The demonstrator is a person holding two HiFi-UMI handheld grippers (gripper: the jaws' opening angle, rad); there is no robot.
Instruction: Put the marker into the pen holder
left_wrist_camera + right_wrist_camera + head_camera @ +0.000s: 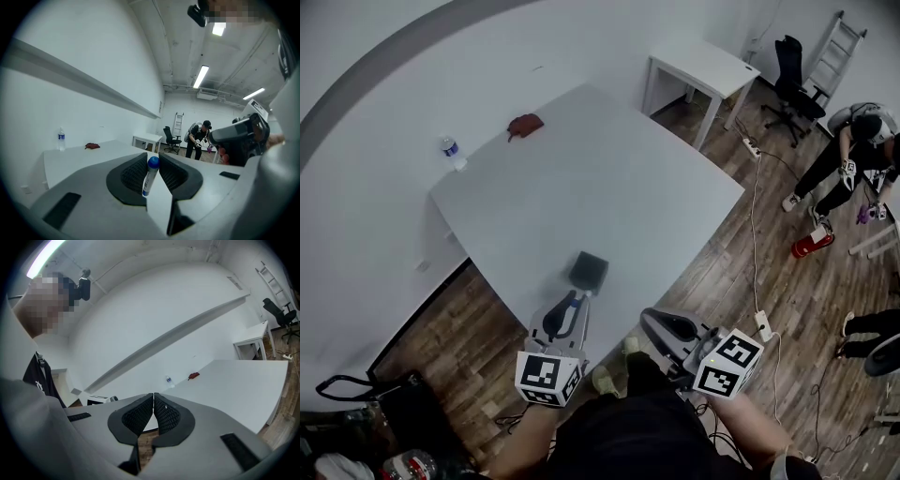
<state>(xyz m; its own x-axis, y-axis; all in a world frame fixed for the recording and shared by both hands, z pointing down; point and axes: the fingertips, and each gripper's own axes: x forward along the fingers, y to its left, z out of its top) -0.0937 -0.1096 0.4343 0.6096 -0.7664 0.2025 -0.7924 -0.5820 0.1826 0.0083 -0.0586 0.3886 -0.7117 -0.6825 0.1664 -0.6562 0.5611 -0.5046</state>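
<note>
A white marker with a blue cap [149, 175] stands upright between the jaws of my left gripper [151, 172], which is shut on it. In the head view the left gripper [565, 312] hovers over the near edge of the white table [609, 187], with the marker [572, 302] in its jaws just short of the dark square pen holder [589, 271]. My right gripper [661, 327] hangs off the table's near corner, above the wooden floor. In its own view the right gripper [153, 412] has its jaws pressed together with nothing in them.
A reddish-brown object [525, 125] and a water bottle [450, 150] lie at the far side of the table. A second white table [703, 67], an office chair [791, 75], a ladder [839, 47] and a crouching person [853, 155] are beyond. Cables and a power strip [762, 325] cross the floor.
</note>
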